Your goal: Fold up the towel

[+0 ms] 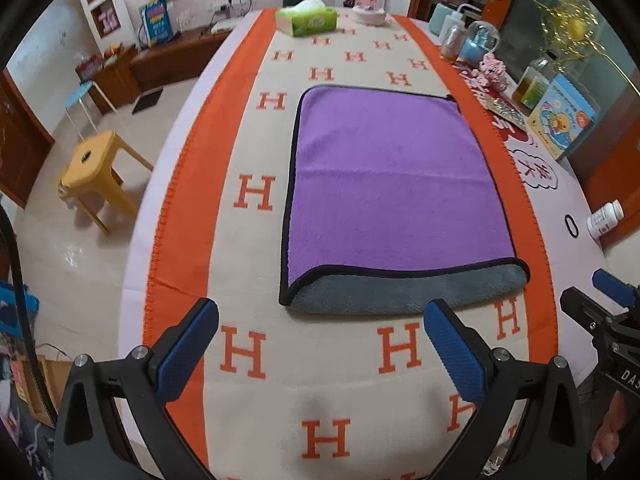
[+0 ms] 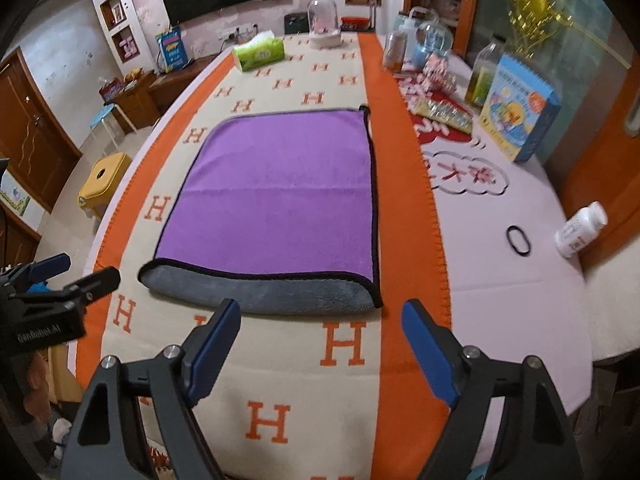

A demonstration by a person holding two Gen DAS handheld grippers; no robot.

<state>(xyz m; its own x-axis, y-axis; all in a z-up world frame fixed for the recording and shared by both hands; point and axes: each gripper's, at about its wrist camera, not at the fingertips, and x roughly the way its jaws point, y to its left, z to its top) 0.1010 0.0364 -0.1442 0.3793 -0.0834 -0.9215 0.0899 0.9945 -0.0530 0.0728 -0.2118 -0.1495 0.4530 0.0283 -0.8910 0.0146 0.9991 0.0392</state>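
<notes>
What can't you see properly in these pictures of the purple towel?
- Towel underside: both views, hidden by its own purple top; only a grey strip shows.
- White bottle label: both views, print too small.
- Blue book: left view, text too small.
- Left gripper, right gripper: bases cut off by bottom edge.

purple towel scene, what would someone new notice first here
The purple towel lies flat in the middle of the orange-bordered H-pattern blanket, its near edge showing a grey layer beneath. Both the left gripper and the right gripper hover open just short of that near edge, holding nothing. Clutter lines the table's right side, including a white pill bottle lying on its side.
</notes>
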